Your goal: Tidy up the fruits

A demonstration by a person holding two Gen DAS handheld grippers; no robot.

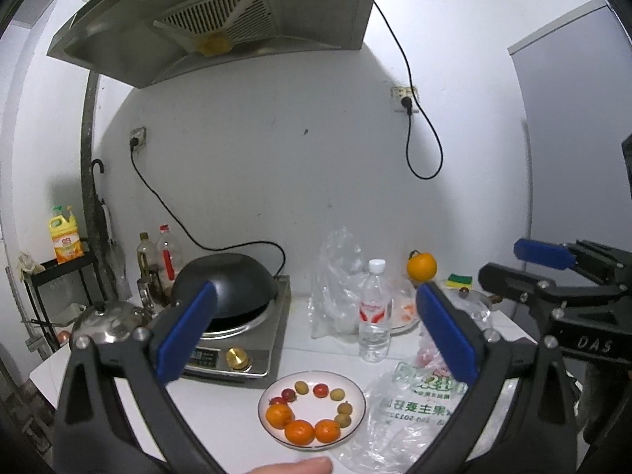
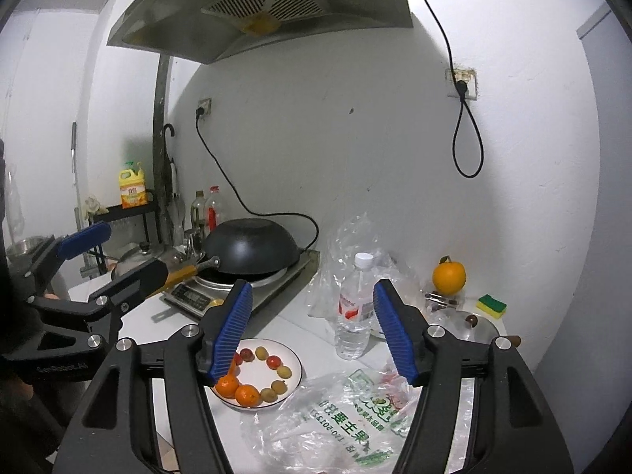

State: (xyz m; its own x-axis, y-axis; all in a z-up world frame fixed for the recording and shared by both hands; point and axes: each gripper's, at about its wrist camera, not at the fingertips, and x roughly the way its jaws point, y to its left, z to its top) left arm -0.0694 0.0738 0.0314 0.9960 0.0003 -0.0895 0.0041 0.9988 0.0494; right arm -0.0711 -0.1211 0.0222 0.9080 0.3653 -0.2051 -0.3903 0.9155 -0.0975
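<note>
Holding both tools above the white desk (image 1: 221, 407), I keep my left gripper (image 1: 316, 335) spread wide, its blue ribbed fingers (image 1: 185, 331) gripping nothing. My right gripper (image 2: 312, 331) is likewise wide open and empty. Below them sits the round white plate (image 1: 355, 395) carrying a ring of small orange tangerines (image 1: 300, 432), red fruits (image 1: 320, 390) and brownish-green ones (image 1: 344, 409). Just beside the plate lies a crumpled clear plastic bag with green print (image 2: 347, 422).

The left gripper (image 1: 316, 328) and the right gripper (image 2: 312, 328) are both wide open, side by side, holding nothing.
</note>
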